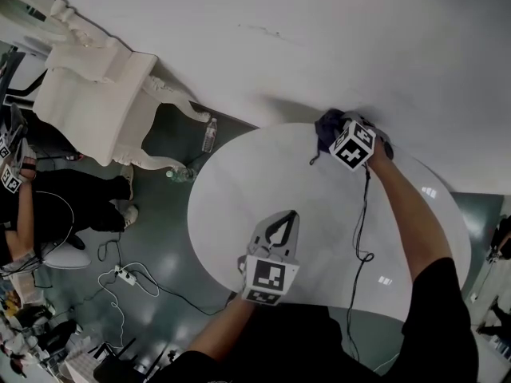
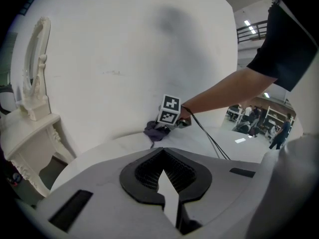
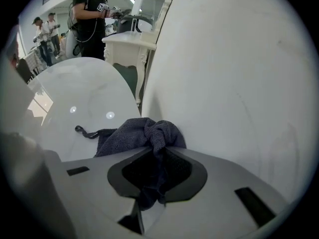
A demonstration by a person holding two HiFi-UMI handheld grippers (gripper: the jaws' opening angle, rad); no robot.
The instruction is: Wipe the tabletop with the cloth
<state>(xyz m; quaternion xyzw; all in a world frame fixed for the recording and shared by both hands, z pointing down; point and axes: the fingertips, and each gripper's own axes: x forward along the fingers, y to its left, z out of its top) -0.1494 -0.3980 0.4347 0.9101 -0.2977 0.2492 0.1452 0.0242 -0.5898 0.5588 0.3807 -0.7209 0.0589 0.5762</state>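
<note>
A dark blue cloth point(image 1: 326, 126) lies bunched at the far edge of the round white table point(image 1: 319, 214), right against the white wall. My right gripper point(image 1: 339, 134) is shut on it. In the right gripper view a fold of the cloth point(image 3: 149, 136) is pinched between the jaws, the rest spreading onto the table point(image 3: 84, 98) with a loop trailing left. My left gripper point(image 1: 283, 215) hovers over the near middle of the table, shut and holding nothing. In the left gripper view its tips point(image 2: 162, 152) point toward the cloth point(image 2: 155, 131) and the right gripper's marker cube point(image 2: 170, 109).
The wall point(image 1: 335, 30) stands directly behind the cloth. A black cable point(image 1: 359, 230) runs from the right gripper across the table. A white ornate dresser point(image 1: 96, 94) stands left, with a bottle point(image 1: 209, 134) and cords point(image 1: 120, 274) on the floor. A person point(image 1: 48, 206) sits far left.
</note>
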